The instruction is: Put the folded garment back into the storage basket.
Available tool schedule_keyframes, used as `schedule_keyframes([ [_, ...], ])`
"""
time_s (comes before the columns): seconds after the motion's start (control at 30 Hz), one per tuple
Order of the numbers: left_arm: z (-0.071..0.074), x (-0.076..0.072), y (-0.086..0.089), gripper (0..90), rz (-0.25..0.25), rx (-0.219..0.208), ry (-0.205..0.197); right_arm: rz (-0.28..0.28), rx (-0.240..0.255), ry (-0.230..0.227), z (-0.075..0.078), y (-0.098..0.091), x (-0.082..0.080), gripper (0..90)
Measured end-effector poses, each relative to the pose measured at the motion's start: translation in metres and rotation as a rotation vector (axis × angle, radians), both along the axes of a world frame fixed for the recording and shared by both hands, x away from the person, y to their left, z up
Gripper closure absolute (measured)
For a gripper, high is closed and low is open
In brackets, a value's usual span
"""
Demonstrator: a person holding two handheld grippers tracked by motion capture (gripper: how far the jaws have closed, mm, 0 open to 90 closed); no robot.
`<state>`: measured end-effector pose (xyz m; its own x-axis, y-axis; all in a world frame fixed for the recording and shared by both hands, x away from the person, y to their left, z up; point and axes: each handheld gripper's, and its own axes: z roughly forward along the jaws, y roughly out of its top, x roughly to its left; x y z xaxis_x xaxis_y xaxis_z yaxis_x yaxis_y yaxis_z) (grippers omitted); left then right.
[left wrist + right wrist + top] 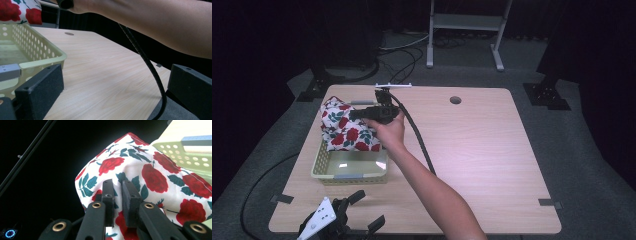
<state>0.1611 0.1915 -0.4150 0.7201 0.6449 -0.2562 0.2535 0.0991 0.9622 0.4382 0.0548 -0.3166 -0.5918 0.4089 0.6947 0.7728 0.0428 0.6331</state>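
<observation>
A white cloth with red roses (344, 132) lies heaped over the far end of a pale yellow perforated basket (349, 176) at the table's left. A person's right arm reaches across, and my right gripper (354, 114) sits at the cloth's top. In the right gripper view its jaws (118, 183) are nearly together, pinching a raised fold of the cloth (155, 175) beside the basket rim (185, 155). My left gripper (369, 207) rests at the table's near left edge, jaws wide apart (112, 75) with nothing between them, next to the basket (42, 60).
The right gripper's black cable (417, 135) trails across the table middle to the near edge. A round hole (455, 100) is in the tabletop at the back. A white metal frame (464, 22) and black stands are on the floor beyond.
</observation>
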Motion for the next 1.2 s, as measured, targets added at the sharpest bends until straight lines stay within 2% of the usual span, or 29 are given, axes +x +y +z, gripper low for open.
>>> schedule_keyframes([
  [0.77, 0.0, -0.001, 0.001, 0.0, 0.002, -0.003, -0.001, 0.002, -0.034, 0.028, -0.02, 0.013, 0.003, 81.1],
  [1.2, 0.0, 0.0, 0.001, 0.0, 0.005, -0.006, -0.002, -0.002, -0.038, 0.061, -0.033, 0.018, 0.006, 80.9],
])
